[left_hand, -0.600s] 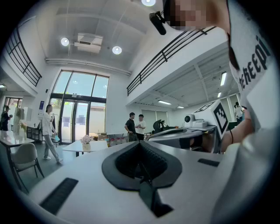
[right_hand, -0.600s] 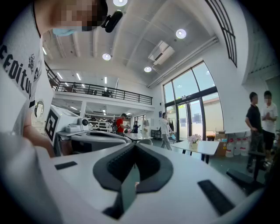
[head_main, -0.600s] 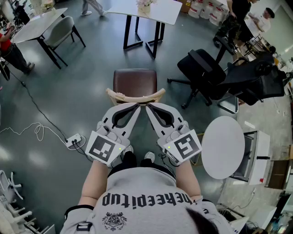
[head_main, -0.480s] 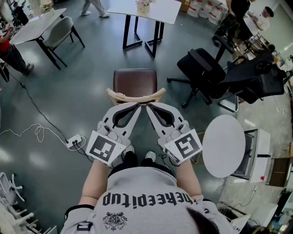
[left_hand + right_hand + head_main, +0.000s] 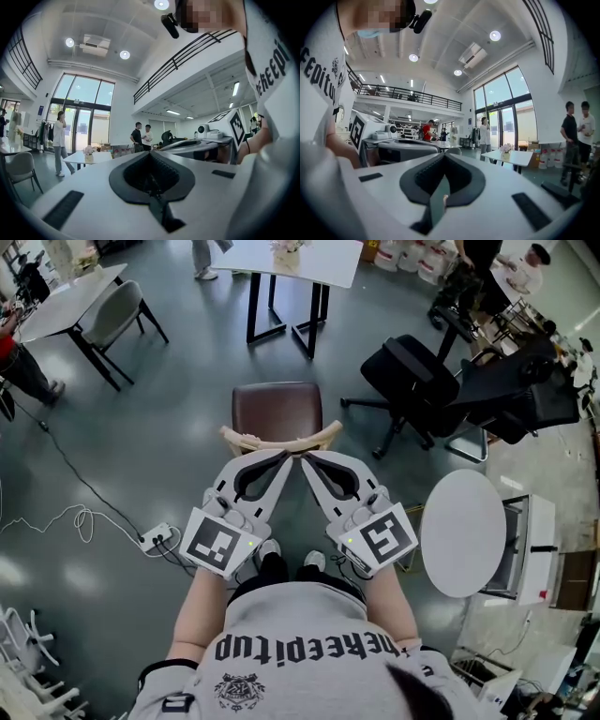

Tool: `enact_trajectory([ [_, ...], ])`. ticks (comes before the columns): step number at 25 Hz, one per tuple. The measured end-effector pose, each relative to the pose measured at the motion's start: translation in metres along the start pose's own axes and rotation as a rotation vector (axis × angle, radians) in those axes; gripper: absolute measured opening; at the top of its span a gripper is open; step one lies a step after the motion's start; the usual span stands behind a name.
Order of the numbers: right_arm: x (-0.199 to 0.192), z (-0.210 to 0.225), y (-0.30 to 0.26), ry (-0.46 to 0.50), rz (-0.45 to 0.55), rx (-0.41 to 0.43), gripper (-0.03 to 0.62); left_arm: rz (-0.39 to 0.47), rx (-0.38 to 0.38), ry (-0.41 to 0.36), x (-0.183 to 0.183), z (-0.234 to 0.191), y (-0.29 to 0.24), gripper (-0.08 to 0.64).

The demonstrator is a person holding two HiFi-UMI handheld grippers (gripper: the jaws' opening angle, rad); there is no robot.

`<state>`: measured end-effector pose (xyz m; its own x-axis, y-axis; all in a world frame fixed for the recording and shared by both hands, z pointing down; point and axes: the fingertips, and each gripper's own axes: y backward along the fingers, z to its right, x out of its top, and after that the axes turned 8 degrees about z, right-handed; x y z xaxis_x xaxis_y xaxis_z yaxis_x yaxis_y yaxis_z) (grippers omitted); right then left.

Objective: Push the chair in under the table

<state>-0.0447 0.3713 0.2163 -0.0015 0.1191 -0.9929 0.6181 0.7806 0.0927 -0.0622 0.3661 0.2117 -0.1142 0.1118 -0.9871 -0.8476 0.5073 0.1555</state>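
Chair [image 5: 277, 409] sits straight ahead of the person, its back turned toward them, so the push runs directly away from the body. Nearest are the two grippers, held level and side by side with their tips converging on the middle of the curved wooden backrest [image 5: 279, 440]. The left gripper [image 5: 283, 457] and the right gripper [image 5: 303, 460] are equally near it, and both have their jaws pressed together with nothing between them, as each gripper view confirms. From above I cannot tell whether the tips touch the rail or stop just short of it. The rail's long axis lies left to right, square across the line of push, so two tips close to its centre should drive it without swinging it. Beyond the rail is the brown seat, then a stretch of bare grey floor. Farther on stands the white table [image 5: 319, 261] on black legs, well apart from the chair and roughly in line with it.
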Motion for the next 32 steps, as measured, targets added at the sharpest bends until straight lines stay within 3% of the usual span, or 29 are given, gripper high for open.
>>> enact_trajectory([
  [10,-0.004,-0.002,-0.021,-0.04,0.023,-0.031,0.009,-0.015,-0.038,-0.016,-0.006,-0.021,0.007,0.015],
  [21,-0.014,0.006,-0.024,0.025,-0.018,-0.122,0.011,-0.006,-0.093,0.001,-0.016,-0.037,0.009,0.015],
  [32,-0.034,0.042,-0.027,-0.011,-0.048,-0.091,0.011,-0.045,-0.059,0.01,-0.033,-0.047,-0.021,0.015],
])
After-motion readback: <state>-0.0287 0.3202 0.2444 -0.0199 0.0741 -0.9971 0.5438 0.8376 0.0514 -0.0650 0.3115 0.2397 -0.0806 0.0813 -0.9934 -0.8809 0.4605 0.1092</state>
